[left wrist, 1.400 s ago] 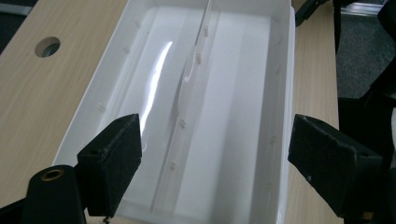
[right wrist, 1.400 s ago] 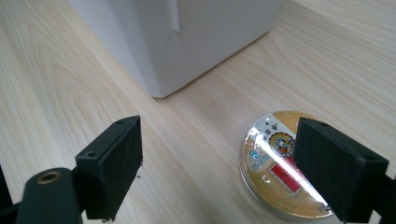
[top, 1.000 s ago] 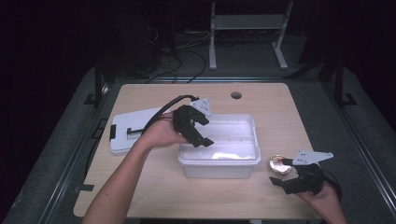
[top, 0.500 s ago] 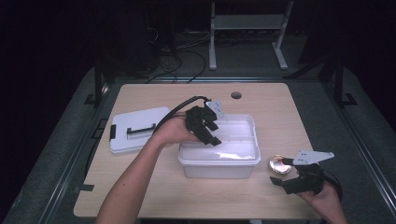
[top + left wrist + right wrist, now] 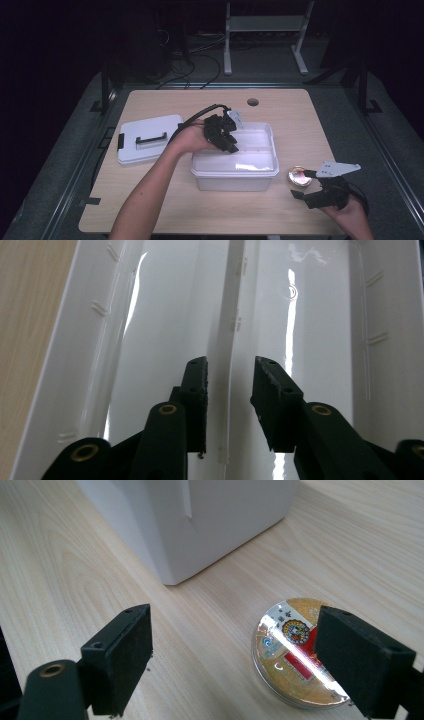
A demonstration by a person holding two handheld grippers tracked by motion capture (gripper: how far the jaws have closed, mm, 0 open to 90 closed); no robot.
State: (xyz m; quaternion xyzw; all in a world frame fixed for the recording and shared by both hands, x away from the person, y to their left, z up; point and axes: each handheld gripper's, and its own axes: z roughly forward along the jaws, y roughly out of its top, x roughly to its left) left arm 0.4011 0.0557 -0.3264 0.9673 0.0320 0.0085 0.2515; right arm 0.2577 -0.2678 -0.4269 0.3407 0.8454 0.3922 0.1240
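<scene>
A white plastic bin (image 5: 235,172) stands open mid-table. My left gripper (image 5: 227,142) reaches down into it from the left. In the left gripper view its jaws (image 5: 230,365) have just been closing and straddle the bin's thin white divider (image 5: 235,300). A gap remains on each side, so the pads do not press on it. A round gold tin (image 5: 299,176) with a red and blue label lies on the table right of the bin. My right gripper (image 5: 302,185) sits low beside it, open. In the right gripper view (image 5: 239,617) the tin (image 5: 290,650) lies just inside the right jaw.
The bin's white lid (image 5: 150,137) with a black handle lies flat at the table's left. A round cable hole (image 5: 252,102) is at the table's back. The bin's corner (image 5: 200,530) rises just beyond my right gripper. Bare wood (image 5: 150,200) lies in front of the bin.
My left gripper has moved right and down into the bin, and its jaws have narrowed around the divider. The right gripper and the tin have stayed put.
</scene>
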